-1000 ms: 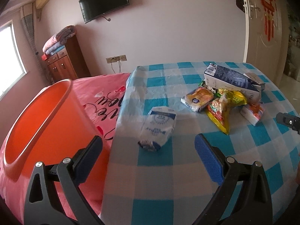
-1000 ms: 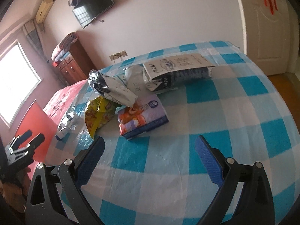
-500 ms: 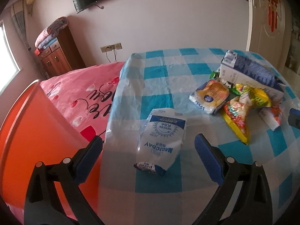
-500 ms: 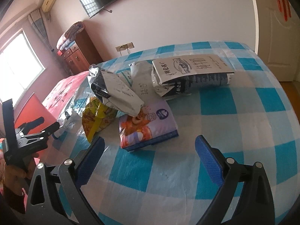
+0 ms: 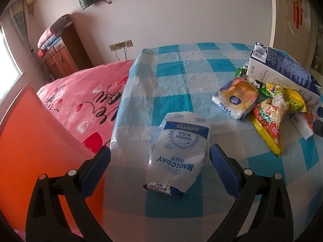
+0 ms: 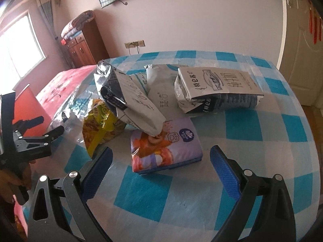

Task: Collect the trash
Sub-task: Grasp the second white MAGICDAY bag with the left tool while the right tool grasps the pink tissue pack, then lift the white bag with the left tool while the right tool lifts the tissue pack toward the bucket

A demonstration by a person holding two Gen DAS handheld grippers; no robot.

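While the left gripper (image 5: 159, 161) hangs wide open over the blue-checked table (image 5: 181, 64), the white bag (image 5: 178, 153) lies flat between its fingers at the table's near left edge, with the orange bin (image 5: 30, 141) just off that edge. Such a limp, flat bag could crumple or slide from a shallow pinch, and a nudge might push it off onto the pink bedspread (image 5: 88, 92). From the right wrist, the right gripper (image 6: 160, 166) is also spread wide and empty, lined up on the purple tissue pack (image 6: 165, 147) near the table's middle. A grey foil bag (image 6: 129, 98) leans on that pack, so lifting it may topple the bag onto the yellow wrapper (image 6: 99, 125).
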